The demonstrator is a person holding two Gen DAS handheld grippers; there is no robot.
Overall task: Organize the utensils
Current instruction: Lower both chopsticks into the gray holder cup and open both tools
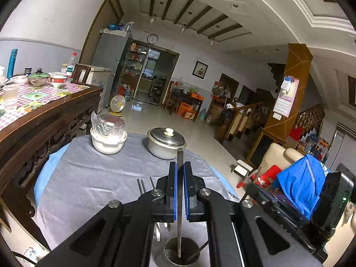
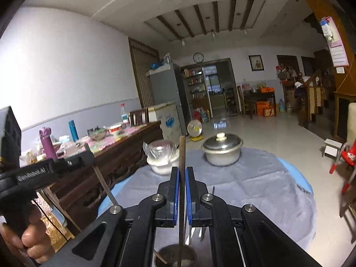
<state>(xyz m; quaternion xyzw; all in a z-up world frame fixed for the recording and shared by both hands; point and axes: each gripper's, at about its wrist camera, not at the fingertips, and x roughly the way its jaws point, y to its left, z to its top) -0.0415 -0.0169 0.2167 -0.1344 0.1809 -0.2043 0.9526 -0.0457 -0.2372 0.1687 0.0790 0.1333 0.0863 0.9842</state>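
Note:
My left gripper (image 1: 180, 166) is shut on a metal chopstick (image 1: 180, 155) that stands upright, its lower end inside a round metal utensil cup (image 1: 181, 252) below the jaws. My right gripper (image 2: 182, 171) is shut on a brown chopstick (image 2: 182, 151), also upright, with its lower end in the same cup (image 2: 175, 255). Another stick leans inside the cup in each view. More chopsticks (image 1: 141, 185) lie on the grey cloth (image 1: 100, 178) just behind the left gripper. The left gripper's body shows at the left of the right wrist view (image 2: 33, 173).
A steel pot with lid (image 1: 165, 143) and a white bowl holding a plastic-wrapped jar (image 1: 108, 133) stand at the far side of the round table. A dark wooden dining table (image 1: 44, 111) with bowls and a cup is on the left. A red stool (image 2: 343, 162) is on the right.

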